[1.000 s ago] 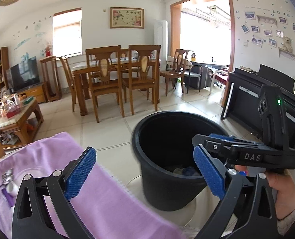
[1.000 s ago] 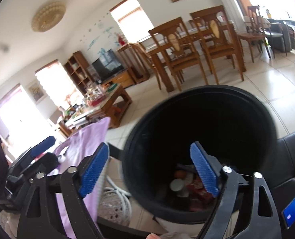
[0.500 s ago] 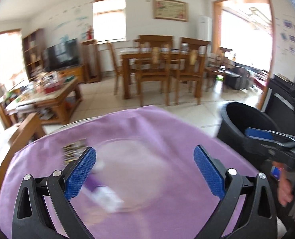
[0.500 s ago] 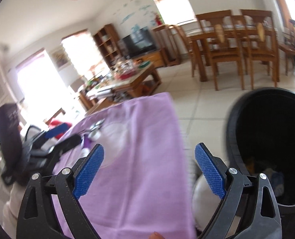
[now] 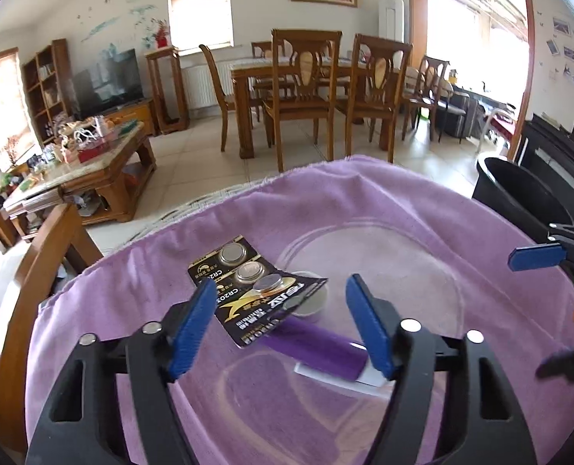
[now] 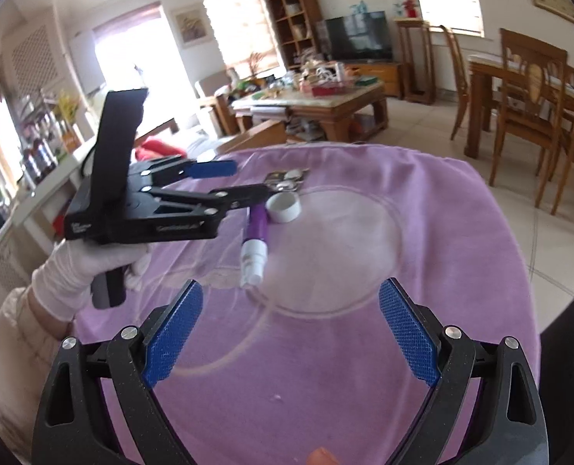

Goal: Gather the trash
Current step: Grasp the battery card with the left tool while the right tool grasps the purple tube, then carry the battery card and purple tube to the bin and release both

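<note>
Left tongs closing in over the trash pile; right tongs standing by, empty.

My left tongs [image 5: 279,327] point down at the trash grouped on the purple-covered surface [image 5: 364,209], because the pieces lie close together and one approach reaches them all. The jaws have just been closing and now stand partly open; the battery card [image 5: 248,290] and the purple tube [image 5: 318,347] lie between them, but the pads press on neither yet. The white cap [image 6: 284,207] sits just beside the tube, partly under the card's corner. I hold my right tongs [image 6: 289,335] wide open and empty above bare cloth, clear of the left, ready for a second pick. The black bin [image 5: 519,197] stands off the surface's right edge, near enough for a short carry.
</note>
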`<state>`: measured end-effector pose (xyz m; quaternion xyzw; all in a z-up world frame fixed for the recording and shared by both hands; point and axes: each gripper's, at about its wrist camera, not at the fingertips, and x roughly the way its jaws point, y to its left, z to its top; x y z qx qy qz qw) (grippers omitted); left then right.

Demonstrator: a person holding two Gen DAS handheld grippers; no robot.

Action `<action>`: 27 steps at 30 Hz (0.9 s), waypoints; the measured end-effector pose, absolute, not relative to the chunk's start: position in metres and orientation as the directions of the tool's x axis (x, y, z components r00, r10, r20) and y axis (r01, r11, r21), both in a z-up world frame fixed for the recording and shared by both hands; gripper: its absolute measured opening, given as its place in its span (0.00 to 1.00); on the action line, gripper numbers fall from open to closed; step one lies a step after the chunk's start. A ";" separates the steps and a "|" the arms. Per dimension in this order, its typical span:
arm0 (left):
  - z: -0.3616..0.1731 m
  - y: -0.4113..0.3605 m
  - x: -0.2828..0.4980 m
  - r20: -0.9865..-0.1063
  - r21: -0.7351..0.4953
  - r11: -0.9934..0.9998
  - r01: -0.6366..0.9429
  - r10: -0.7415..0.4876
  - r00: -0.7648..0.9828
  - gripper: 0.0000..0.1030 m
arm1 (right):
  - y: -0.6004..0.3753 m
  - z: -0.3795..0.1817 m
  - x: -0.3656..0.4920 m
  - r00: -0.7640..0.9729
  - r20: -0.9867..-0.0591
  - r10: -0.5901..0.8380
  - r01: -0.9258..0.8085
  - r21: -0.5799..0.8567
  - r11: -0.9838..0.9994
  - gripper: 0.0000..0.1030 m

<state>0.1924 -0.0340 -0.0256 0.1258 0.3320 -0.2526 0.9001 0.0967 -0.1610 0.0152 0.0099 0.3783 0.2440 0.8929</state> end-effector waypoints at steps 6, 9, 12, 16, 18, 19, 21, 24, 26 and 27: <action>-0.039 -0.041 0.201 -0.704 0.053 0.815 0.576 -0.379 0.601 0.30 | -0.119 0.001 0.130 0.537 -0.724 0.434 -0.468 0.173 0.867 0.82; -0.041 -0.037 0.203 -0.709 0.039 0.824 0.564 -0.375 0.597 0.22 | -0.100 -0.006 0.148 0.510 -0.748 0.424 -0.479 0.162 0.863 0.75; -0.042 -0.034 0.204 -0.712 0.033 0.829 0.558 -0.373 0.596 0.19 | -0.082 -0.018 0.164 0.483 -0.776 0.406 -0.482 0.151 0.863 0.65; -0.035 -0.024 0.204 -0.685 0.012 0.855 0.518 -0.370 0.627 0.14 | -0.067 -0.026 0.176 0.467 -0.793 0.392 -0.488 0.139 0.862 0.40; -0.031 -0.014 0.205 -0.668 -0.026 0.868 0.497 -0.385 0.637 0.10 | -0.062 -0.031 0.180 0.469 -0.795 0.385 -0.480 0.137 0.867 0.29; -0.027 -0.007 0.206 -0.652 -0.047 0.875 0.482 -0.392 0.649 0.09 | -0.063 -0.031 0.181 0.471 -0.792 0.388 -0.479 0.139 0.867 0.26; -0.022 0.000 0.206 -0.632 -0.061 0.884 0.464 -0.394 0.667 0.05 | -0.065 -0.032 0.181 0.469 -0.788 0.398 -0.471 0.159 0.868 0.25; -0.013 0.013 0.204 -0.594 -0.098 0.894 0.438 -0.405 0.695 0.01 | -0.068 -0.031 0.177 0.470 -0.786 0.402 -0.465 0.167 0.870 0.25; -0.006 0.024 0.200 -0.558 -0.147 0.892 0.427 -0.432 0.709 0.01 | -0.073 -0.028 0.168 0.472 -0.775 0.421 -0.469 0.184 0.864 0.25; -0.004 0.028 0.199 -0.544 -0.167 0.889 0.426 -0.443 0.712 0.01 | -0.075 -0.026 0.164 0.476 -0.766 0.431 -0.471 0.192 0.861 0.25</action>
